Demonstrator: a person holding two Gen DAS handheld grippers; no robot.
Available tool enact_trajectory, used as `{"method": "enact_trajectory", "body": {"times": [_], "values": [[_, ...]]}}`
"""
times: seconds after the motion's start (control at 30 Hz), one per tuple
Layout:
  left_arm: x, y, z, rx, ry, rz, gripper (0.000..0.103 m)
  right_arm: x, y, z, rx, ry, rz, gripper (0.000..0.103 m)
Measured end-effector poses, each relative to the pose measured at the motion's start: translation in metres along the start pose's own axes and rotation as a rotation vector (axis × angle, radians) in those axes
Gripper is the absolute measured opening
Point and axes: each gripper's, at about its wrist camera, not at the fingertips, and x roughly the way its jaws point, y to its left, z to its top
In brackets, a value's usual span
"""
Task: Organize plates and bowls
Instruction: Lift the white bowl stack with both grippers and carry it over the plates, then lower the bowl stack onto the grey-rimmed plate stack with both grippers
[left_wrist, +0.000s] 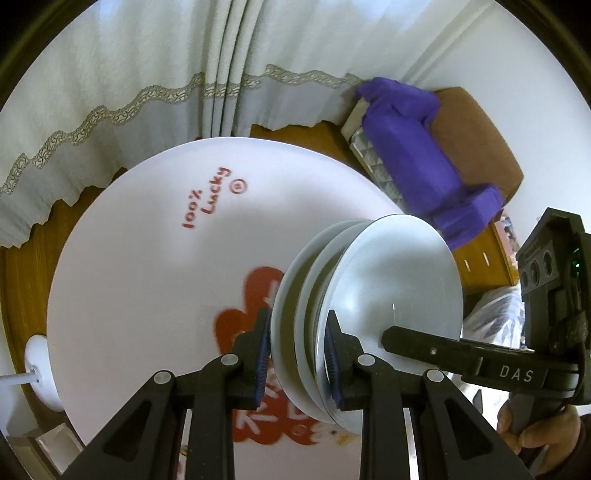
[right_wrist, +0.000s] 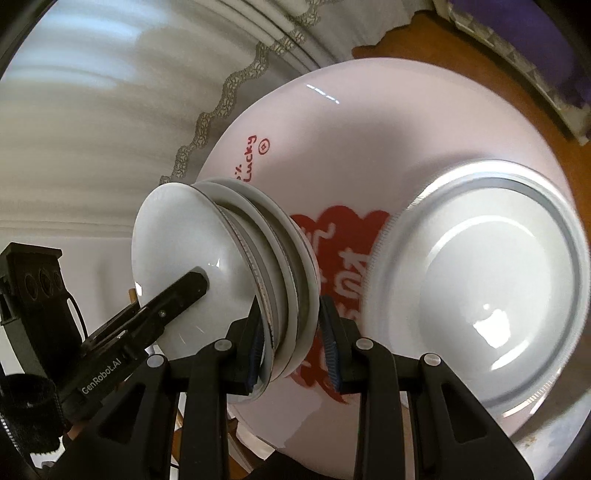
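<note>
A stack of small white plates (left_wrist: 399, 280) is held on edge above a large white plate (left_wrist: 147, 258) printed with red "100% Lucky" lettering. My left gripper (left_wrist: 299, 321) is shut on one side of the stack, its blue pads pressing the outer faces. My right gripper (right_wrist: 290, 306) is shut on the same stack (right_wrist: 177, 236) from the opposite side. One of its fingers (left_wrist: 424, 347) lies across the near plate face in the left wrist view. A left gripper finger (right_wrist: 181, 291) shows likewise in the right wrist view. A shallow white dish with a grey rim (right_wrist: 480, 295) sits on the large plate (right_wrist: 351, 147).
The large plate lies on a wooden table (left_wrist: 306, 136). A lace-edged curtain (left_wrist: 147, 92) hangs behind. A purple bundle (left_wrist: 413, 155) lies on a box beside a brown cushion (left_wrist: 476, 147). A white round base (left_wrist: 38, 369) stands at the left. A hand (left_wrist: 535, 424) holds the right gripper's handle.
</note>
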Motion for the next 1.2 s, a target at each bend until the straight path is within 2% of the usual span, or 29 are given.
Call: {"method": "enact_trajectory", "body": {"times": [0.23,0.5,1.2], "values": [[-0.002,-0.041,-0.024,0.026,-0.010,-0.015,0.022,-0.025,-0.017,-0.017,-0.006,-0.028,-0.014,0.028],[0.009,-0.075,-0.031,0.057,-0.001,-0.039,0.022,-0.045,-0.041,-0.028,0.013,-0.055,-0.033,0.028],[0.093,-0.128,-0.031,0.088,0.099,-0.053,0.022,-0.056,-0.107,-0.023,0.087,-0.047,-0.080,0.028]]}}
